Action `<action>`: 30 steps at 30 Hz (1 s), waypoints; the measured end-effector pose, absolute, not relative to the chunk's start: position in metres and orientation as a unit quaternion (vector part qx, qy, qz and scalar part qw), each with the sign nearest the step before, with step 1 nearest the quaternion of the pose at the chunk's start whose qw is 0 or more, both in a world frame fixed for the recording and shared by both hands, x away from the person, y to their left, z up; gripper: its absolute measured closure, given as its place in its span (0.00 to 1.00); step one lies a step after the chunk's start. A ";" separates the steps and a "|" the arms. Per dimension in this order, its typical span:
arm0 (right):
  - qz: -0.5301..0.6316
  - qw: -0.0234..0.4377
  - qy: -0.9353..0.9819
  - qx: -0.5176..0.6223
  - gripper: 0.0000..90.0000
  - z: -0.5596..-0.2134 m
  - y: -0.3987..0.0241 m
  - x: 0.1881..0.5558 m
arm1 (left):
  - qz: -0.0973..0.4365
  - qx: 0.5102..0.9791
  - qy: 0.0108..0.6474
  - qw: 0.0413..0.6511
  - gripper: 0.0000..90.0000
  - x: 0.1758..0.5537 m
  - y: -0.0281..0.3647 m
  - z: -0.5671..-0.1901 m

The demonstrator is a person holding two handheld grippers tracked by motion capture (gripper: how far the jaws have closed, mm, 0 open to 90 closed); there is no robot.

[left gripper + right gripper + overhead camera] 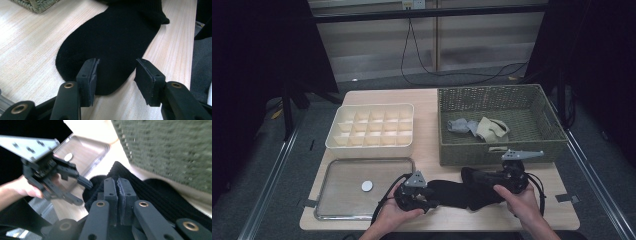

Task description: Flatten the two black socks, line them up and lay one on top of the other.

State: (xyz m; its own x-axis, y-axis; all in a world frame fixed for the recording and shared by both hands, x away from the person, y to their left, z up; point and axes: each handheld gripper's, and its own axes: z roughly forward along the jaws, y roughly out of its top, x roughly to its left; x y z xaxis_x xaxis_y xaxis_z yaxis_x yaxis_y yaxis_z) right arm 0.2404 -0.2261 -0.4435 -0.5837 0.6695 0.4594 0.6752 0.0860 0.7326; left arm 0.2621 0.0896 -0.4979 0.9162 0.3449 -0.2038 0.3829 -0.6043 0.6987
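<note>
Two grippers at the near edge of the tabletop (432, 220), one black sock (457, 192) stretched flat between them. Left gripper (116, 75) with jaws partly open, straddling the sock's toe end, pads not pressing on it. Right gripper (117, 188) with jaws pinched together on the sock's ribbed cuff, lifting that end slightly. Farther back on the left, one shallow metal tray (337, 212) holding one small white disc (367, 186). Beyond it, one cream divided organiser box (372, 145). On the right, one woven basket (497, 152) with one grey sock (459, 125) and one beige sock (492, 129) inside.
</note>
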 end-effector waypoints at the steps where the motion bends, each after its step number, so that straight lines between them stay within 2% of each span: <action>1: -0.503 0.002 -0.734 -0.457 0.96 -0.440 -0.228 0.240 | -0.024 0.895 0.203 0.396 0.58 0.262 0.090 -0.498; 16: -0.528 -0.017 -0.719 -0.452 0.96 -0.427 -0.253 0.231 | -0.034 0.895 0.209 0.394 0.62 0.266 0.091 -0.497; 19: -0.525 -0.017 -0.717 -0.458 0.96 -0.429 -0.259 0.229 | -0.060 0.881 0.218 0.415 0.63 0.265 0.089 -0.495; 26: -0.521 -0.023 -0.718 -0.461 0.96 -0.431 -0.270 0.227 | -0.034 0.887 0.199 0.415 0.65 0.263 0.081 -0.485; 30: -0.519 -0.025 -0.712 -0.472 0.96 -0.436 -0.278 0.225 | -0.047 0.880 0.199 0.428 0.70 0.267 0.073 -0.479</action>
State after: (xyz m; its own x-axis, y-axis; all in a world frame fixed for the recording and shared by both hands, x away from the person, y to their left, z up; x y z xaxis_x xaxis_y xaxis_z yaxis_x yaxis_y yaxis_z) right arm 0.2251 -0.2781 -0.4356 -0.5530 0.6981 0.4548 0.6462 0.0148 0.7630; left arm 0.2670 0.0732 -0.4794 0.9166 0.3092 -0.2536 0.3904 -0.5546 0.7349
